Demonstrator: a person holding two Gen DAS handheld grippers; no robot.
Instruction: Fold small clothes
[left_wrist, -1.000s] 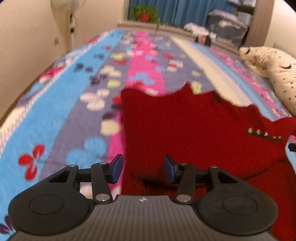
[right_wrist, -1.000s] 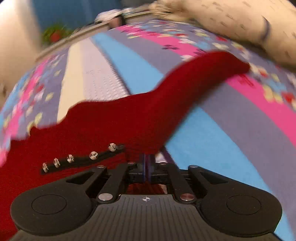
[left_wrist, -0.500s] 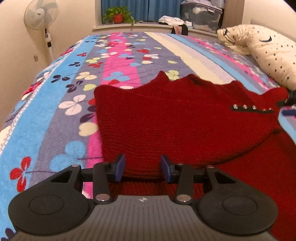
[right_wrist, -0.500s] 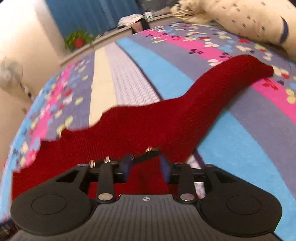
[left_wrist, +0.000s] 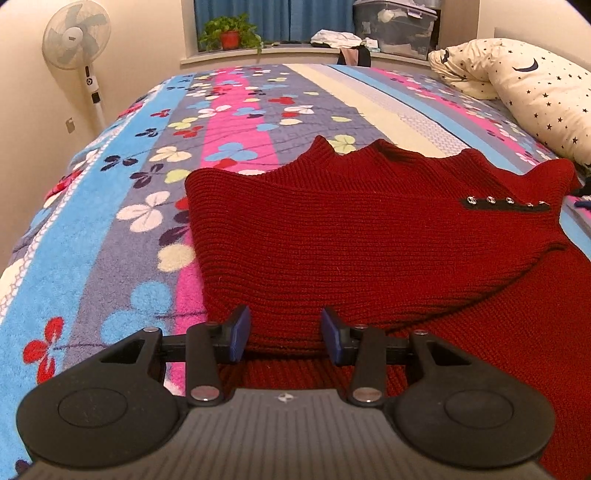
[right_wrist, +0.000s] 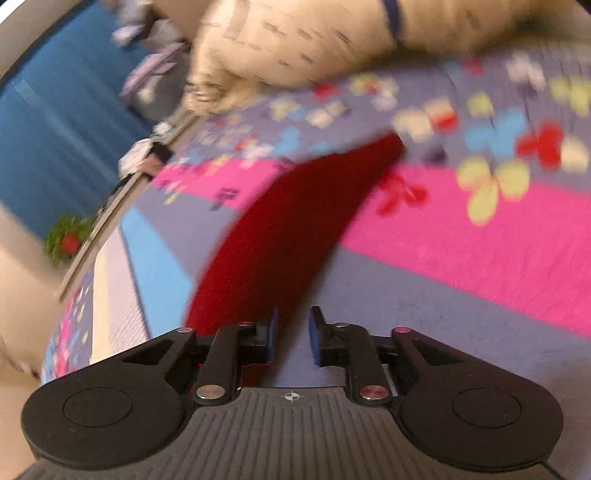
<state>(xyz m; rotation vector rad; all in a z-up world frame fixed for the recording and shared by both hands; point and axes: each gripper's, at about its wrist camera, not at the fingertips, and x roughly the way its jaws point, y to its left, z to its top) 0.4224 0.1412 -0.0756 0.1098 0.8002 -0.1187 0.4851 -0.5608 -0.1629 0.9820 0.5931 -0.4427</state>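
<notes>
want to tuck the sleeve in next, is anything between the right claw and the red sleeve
Nothing visible. The right claw is open just short of the red sleeve, which lies stretched out on bare blanket. The view is blurred.

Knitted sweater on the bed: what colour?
Dark red knitted sweater, ribbed; clearest in the left wrist view.

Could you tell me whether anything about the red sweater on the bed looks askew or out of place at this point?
Yes: the red knitted sweater is folded over, but one sleeve still stretches out across the flowered striped blanket instead of lying tucked in. Both the left gripper and right gripper are open, holding nothing.
</notes>
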